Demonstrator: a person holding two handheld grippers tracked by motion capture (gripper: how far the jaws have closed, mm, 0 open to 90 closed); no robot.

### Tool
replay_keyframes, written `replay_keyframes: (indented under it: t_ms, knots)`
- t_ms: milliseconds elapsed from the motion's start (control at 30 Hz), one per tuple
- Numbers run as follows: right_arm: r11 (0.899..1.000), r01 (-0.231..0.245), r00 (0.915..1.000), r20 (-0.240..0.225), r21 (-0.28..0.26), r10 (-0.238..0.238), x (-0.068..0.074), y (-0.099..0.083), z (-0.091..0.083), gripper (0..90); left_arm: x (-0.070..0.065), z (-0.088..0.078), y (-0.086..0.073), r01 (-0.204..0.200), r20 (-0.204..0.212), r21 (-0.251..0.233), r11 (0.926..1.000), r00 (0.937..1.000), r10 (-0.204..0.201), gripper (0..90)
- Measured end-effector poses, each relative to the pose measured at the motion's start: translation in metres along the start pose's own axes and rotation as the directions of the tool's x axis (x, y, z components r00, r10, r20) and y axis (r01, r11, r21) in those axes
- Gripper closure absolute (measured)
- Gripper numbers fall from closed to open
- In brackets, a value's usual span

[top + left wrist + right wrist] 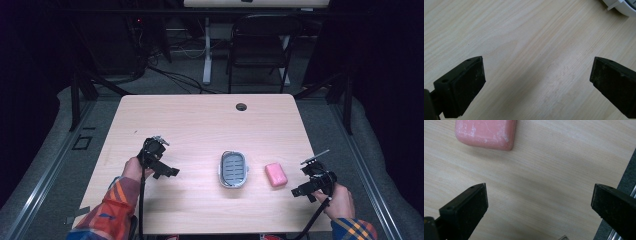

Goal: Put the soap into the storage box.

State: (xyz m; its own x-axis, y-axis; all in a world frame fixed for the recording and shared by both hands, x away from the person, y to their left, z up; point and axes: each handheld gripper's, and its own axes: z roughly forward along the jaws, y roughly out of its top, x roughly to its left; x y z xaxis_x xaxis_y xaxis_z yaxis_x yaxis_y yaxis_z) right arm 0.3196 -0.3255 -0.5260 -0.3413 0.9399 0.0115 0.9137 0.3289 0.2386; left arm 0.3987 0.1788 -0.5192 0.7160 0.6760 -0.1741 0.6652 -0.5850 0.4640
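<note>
A dark room surrounds a pale wooden counter [200,125]; beyond its far edge a black folding chair [260,45] stands on grey floor among loose cables. Near the middle of the counter, toward the person's side, lies a white soap dish [233,169] with a grey ribbed insert. Just beside it to the right, apart from it, lies a pink soap bar [276,175], its surface scuffed white. The left gripper [170,171] hangs over bare wood left of the dish, well apart from it, jaws spread wide and empty; in the left gripper view the dish's rim shows at the upper right corner. The right gripper [299,190] sits near the counter's right edge, close to the soap, jaws likewise wide open and holding nothing
</note>
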Motion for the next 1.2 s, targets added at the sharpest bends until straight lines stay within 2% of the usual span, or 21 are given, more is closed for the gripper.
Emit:
replay_keyframes:
  t_ms: [300,367,433,500,700,767,800,900,1100,1133,1167,1200]
  knots:
    - [1.0,0.005,1.0,0.0,0.006,-0.005,0.001,0.001,0.0,0.4,0.001,0.0,0.0,0.0,0.002,0.001,1.0,1.0,0.0,0.0]
    - [1.0,-0.011,0.9999,0.003,-0.015,0.011,0.003,0.001,0.002,0.4,0.001,0.0,0.0,-0.001,0.001,0.003,1.0,1.0,0.001,0.0]
    - [1.0,0.004,0.9999,0.009,0.01,-0.005,0.003,0.002,0.0,0.4,0.0,0.0,0.0,0.0,0.001,0.001,1.0,1.0,0.0,0.0]
    - [1.0,0.005,0.9999,0.011,0.009,-0.005,0.004,0.002,0.0,0.4,0.0,0.0,0.0,-0.002,-0.001,0.0,1.0,1.0,0.002,0.0]
    - [1.0,0.007,0.9998,0.021,0.003,-0.007,0.007,0.004,-0.002,0.4,0.0,0.0,0.0,0.001,0.001,0.001,1.0,1.0,-0.001,0.0]
    - [1.0,-0.007,0.9997,0.023,-0.018,0.008,0.008,0.004,-0.002,0.4,0.0,0.0,0.0,0.0,0.0,-0.001,1.0,1.0,0.0,0.0]
    - [1.0,0.008,0.9996,0.027,0.0,-0.008,0.009,0.006,-0.004,0.4,0.0,0.0,0.0,-0.001,0.001,0.002,1.0,1.0,0.001,0.0]
    - [1.0,0.01,0.9994,0.033,0.001,-0.01,0.01,0.006,-0.005,0.4,0.0,0.0,0.0,-0.001,-0.001,0.004,1.0,1.0,0.001,0.0]
    - [1.0,0.011,0.9994,0.032,-0.008,-0.011,0.015,0.01,-0.009,0.3,0.0,0.0,0.001,-0.002,0.001,0.007,1.0,1.0,0.002,0.0]
    - [0.999,-0.011,0.9997,0.022,-0.045,0.012,0.016,0.009,-0.006,0.2,0.0,0.0,0.001,-0.002,0.001,0.008,1.0,1.0,0.002,0.0]
    - [1.0,0.014,0.9994,0.033,-0.004,-0.014,0.015,0.011,-0.01,0.3,0.0,0.0,0.001,-0.003,0.001,0.008,1.0,1.0,0.003,0.0]
    - [1.0,0.01,0.9994,0.032,-0.003,-0.01,0.015,0.012,-0.01,0.3,0.0,0.0,0.001,-0.003,0.0,0.008,1.0,1.0,0.003,0.0]
